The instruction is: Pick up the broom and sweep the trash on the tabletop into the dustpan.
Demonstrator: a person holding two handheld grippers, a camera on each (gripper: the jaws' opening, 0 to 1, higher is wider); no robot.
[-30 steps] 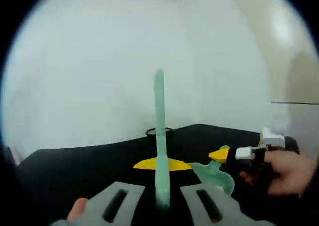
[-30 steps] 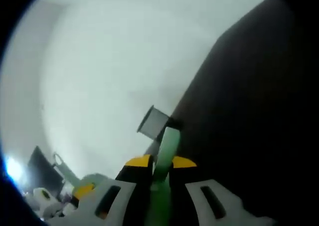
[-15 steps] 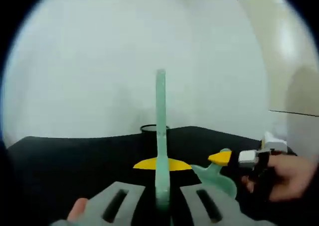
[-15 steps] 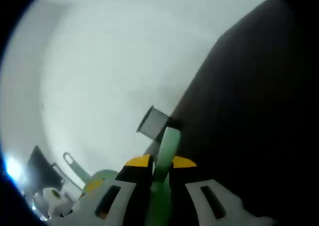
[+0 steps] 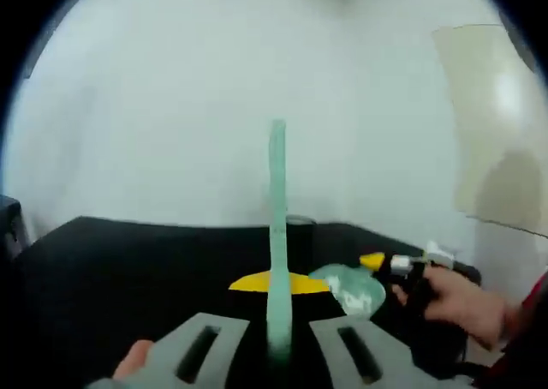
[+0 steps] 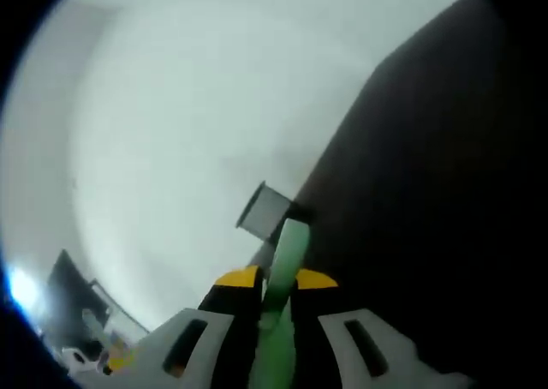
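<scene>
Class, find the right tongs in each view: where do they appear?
Left gripper view: right tongs at lower right, in a hand, right of the teal handle gripped by the left tongs.
Right gripper view: rising from bottom centre, shut on a green handle.
Shared landmark: the black tabletop.

In the left gripper view, the right gripper with its yellow tips, held in a person's hand, has lifted the pale green plastic dustpan slightly and now sits higher and a little further left. In the right gripper view, the left gripper has slid lower, toward the bottom left edge.
</scene>
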